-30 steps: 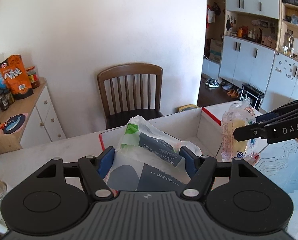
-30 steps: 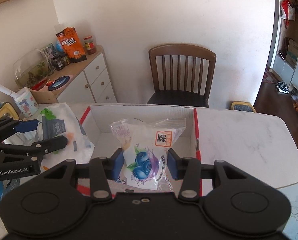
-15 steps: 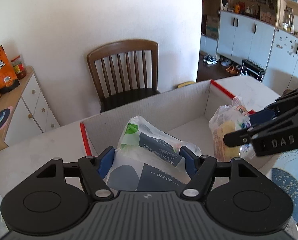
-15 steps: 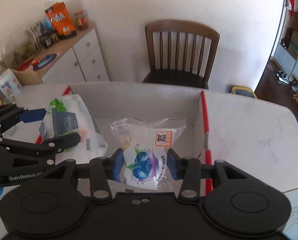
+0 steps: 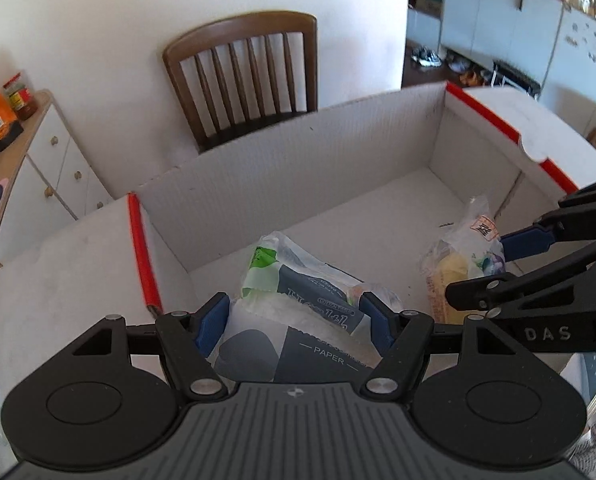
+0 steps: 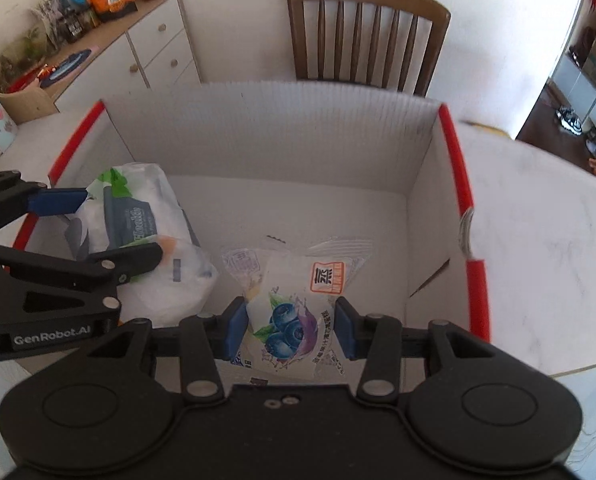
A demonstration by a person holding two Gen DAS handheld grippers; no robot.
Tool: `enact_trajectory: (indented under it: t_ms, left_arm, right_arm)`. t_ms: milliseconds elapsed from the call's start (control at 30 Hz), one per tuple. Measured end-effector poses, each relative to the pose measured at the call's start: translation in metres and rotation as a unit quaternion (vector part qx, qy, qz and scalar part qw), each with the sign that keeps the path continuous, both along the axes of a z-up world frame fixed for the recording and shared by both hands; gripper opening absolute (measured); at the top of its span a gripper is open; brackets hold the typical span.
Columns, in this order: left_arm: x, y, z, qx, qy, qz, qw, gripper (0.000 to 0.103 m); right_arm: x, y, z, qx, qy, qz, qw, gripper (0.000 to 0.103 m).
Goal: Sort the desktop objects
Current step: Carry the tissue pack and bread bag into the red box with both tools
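The left gripper (image 5: 293, 322) clamps a soft, light plastic-wrapped tissue pack (image 5: 298, 312) across its middle, low over the white corrugated box with red-edged flaps (image 6: 281, 136); the right gripper (image 6: 289, 334) pinches a crinkly, slippery blueberry bun bag (image 6: 293, 292) at its lower half, likely squashable, inside that box near its front.

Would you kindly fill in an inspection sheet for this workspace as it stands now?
Surface: white marble-look table, bare to the right of the box.
Job's things: white corrugated box with red edges, otherwise bare; plastic-wrapped tissue paper pack; clear blueberry-print snack bag.
Clutter: nothing seen in the box.
Grippers: left gripper clamps the tissue pack; right gripper clamps the snack bag; both over the box.
Cables: nothing seen.
Surroundings: brown wooden chair; white drawer cabinet carrying an orange bag and jars.
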State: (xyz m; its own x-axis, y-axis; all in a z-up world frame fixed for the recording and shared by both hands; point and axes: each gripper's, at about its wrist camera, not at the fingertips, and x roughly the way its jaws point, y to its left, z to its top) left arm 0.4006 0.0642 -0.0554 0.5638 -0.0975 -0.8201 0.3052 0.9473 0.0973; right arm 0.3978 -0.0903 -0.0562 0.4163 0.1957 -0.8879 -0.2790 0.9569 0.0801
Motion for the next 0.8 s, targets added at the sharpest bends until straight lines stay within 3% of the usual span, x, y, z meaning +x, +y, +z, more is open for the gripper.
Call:
enact_trajectory:
  t_ms: [300,500,633,800]
  left_arm:
    - [0.005,-0.008,-0.012,0.018,0.041,-0.026,0.9987,0.071]
    - [0.007,-0.014,-0.014,0.036,0.047,-0.036,0.9976,0.073]
    - [0.004,-0.012,-0.011,0.023,0.043,-0.032,0.9983,0.073]
    - [-0.006,-0.007,-0.005,-0.001,0.029,-0.021,0.9994,0.074]
  right_arm:
    - [0.002,0.001,-0.011,-0.011,0.015,0.005,1.000,0.045]
    - [0.003,0.003,-0.012,-0.017,0.015,0.007,1.000,0.046]
    - [0.004,0.002,-0.010,-0.021,0.010,0.006,1.000,0.049]
    - [0.002,-0.001,-0.004,-0.020,0.001,0.002,1.000,0.060]
